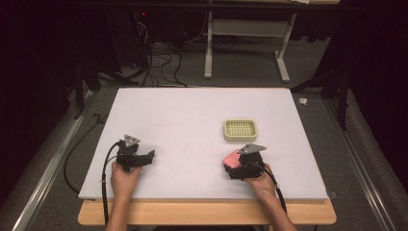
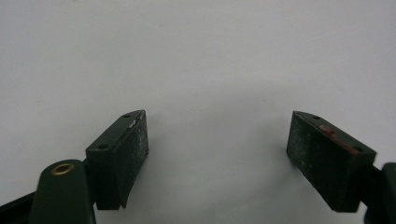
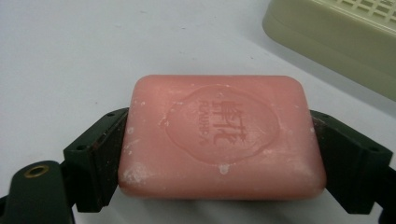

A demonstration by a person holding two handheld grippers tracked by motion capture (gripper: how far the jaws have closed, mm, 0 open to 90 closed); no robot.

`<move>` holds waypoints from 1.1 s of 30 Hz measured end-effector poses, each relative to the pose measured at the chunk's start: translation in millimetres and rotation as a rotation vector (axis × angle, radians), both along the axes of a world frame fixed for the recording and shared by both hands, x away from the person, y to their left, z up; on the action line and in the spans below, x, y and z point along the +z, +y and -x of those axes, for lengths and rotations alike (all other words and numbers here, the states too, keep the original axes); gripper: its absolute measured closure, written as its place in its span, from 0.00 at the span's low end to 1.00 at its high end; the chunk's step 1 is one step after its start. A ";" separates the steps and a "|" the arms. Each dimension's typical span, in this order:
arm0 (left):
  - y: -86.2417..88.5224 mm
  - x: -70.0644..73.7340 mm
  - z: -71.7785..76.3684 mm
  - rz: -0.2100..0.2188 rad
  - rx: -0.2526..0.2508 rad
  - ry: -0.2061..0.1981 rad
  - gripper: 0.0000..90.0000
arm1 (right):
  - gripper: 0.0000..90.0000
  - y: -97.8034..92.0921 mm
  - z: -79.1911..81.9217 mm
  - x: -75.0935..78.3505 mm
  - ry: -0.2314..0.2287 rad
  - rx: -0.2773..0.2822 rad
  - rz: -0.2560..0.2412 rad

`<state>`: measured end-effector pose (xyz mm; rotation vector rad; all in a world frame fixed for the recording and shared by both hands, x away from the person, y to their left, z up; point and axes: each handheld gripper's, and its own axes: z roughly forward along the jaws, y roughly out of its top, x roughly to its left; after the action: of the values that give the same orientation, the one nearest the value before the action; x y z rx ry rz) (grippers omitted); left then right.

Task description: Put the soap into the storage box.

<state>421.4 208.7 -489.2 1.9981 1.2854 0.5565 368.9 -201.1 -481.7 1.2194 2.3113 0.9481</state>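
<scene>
Pink soap bar up close in the right gripper view, pinched across its long axis by the right gripper, one black jaw pressed on each short end, stamped face up. Held low over the white table near its front edge, toward the front right corner. Beige soap dish with a slotted grid top sitting just beyond the bar and a touch to the left in the high view, well short of the far edge; in the right gripper view its wall at the upper right, close but apart from the soap. Probably a short carry forward onto the grid. Left gripper near the front left, jaws spread wide over bare table, holding nothing, much farther from the dish.
</scene>
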 end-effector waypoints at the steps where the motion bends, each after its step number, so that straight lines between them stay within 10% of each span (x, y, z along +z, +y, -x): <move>1: 0.0 0.0 0.0 0.000 0.000 0.000 0.24 | 0.15 -0.1 0.0 0.1 0.002 0.000 -0.005; 33: 0.0 0.0 0.0 0.001 0.000 0.000 0.24 | 0.16 -39.9 -0.1 33.7 -0.035 -0.086 -0.105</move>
<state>421.5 208.8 -489.2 1.9969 1.2859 0.5560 369.0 -241.0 -448.0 1.3221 2.1877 1.0626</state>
